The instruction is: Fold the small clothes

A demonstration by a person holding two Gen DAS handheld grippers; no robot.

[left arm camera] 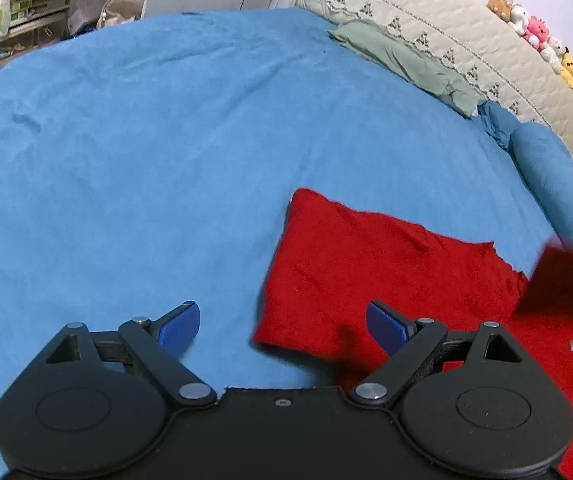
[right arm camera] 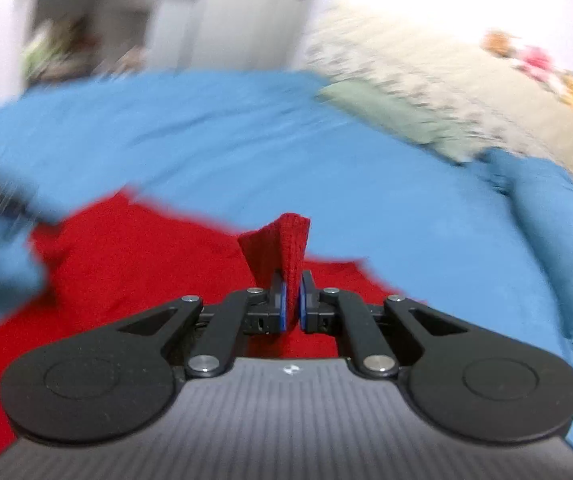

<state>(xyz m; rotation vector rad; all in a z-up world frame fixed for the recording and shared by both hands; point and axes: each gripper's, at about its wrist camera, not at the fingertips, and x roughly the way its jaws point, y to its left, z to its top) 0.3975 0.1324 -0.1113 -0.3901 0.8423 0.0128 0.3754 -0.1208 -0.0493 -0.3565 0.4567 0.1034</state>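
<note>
A red garment (left arm camera: 370, 272) lies partly folded on the blue bedsheet (left arm camera: 146, 140). My left gripper (left arm camera: 282, 326) is open and empty, low over the garment's left front edge. A lifted red flap (left arm camera: 562, 284) shows blurred at the right edge of the left wrist view. In the right wrist view my right gripper (right arm camera: 291, 300) is shut on a pinched fold of the red garment (right arm camera: 280, 246) and holds it above the rest of the cloth (right arm camera: 126, 264). That view is motion-blurred.
A folded pale green cloth (left arm camera: 402, 60) lies at the far side of the bed against a cream quilted headboard (left arm camera: 466, 40). Plush toys (left arm camera: 538, 40) sit on top of it. A blue pillow (left arm camera: 558, 176) lies at the right. Shelves (left arm camera: 26, 8) stand beyond the bed.
</note>
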